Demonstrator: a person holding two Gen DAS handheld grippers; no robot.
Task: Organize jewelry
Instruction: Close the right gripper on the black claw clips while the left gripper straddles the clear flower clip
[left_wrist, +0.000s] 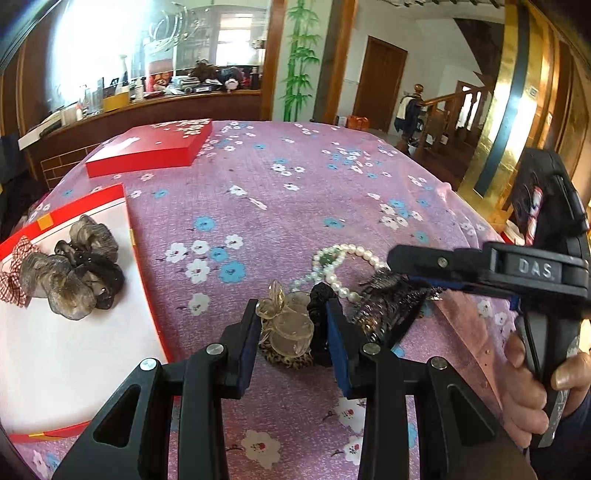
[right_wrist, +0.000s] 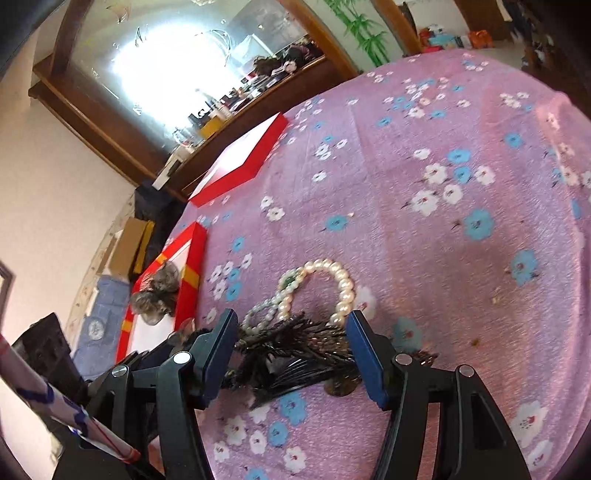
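Your left hand-held gripper clamps the translucent flower hair clip on the desk; your right hand-held gripper stands open around the black sequined piece, pearl bracelet just beyond. Scrunchies sit inside the red box.

Between the left gripper fingers lies a translucent hair clip on a leopard-print scrunchie, both on the tabletop. Beyond the fingertips lie the pearl bracelets; right of them, the sequined bow. Left of the fingers stands the open box containing scrunchies; beyond it lies the box lid. The right gripper fingers flank the sequined bow, with the pearl bracelets just beyond their tips.
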